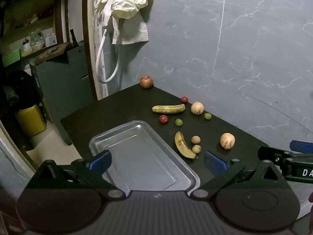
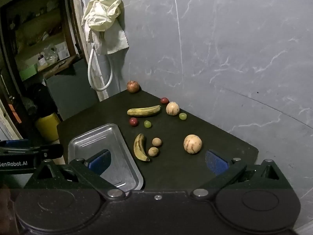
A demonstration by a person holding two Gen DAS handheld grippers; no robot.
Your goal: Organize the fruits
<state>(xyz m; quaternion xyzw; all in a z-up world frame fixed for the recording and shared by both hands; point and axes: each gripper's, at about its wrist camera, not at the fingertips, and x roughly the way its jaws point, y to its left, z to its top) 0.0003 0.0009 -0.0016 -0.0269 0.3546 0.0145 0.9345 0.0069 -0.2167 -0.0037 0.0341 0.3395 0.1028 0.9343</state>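
Both grippers are hovering wide apart and empty over a table of scattered fruit.

The left gripper is hanging over the bare metal tray with its fingers spread as far as they go, and the right gripper is waiting just beside it, equally wide, aimed down at the dark table. Nothing is sitting in the tray yet. To its right are lying a curved banana, two small brown fruits and a striped melon; farther back are resting a straight banana, red and green grapes and an apple. I am guessing the tray is standing close by so each fruit travels little.
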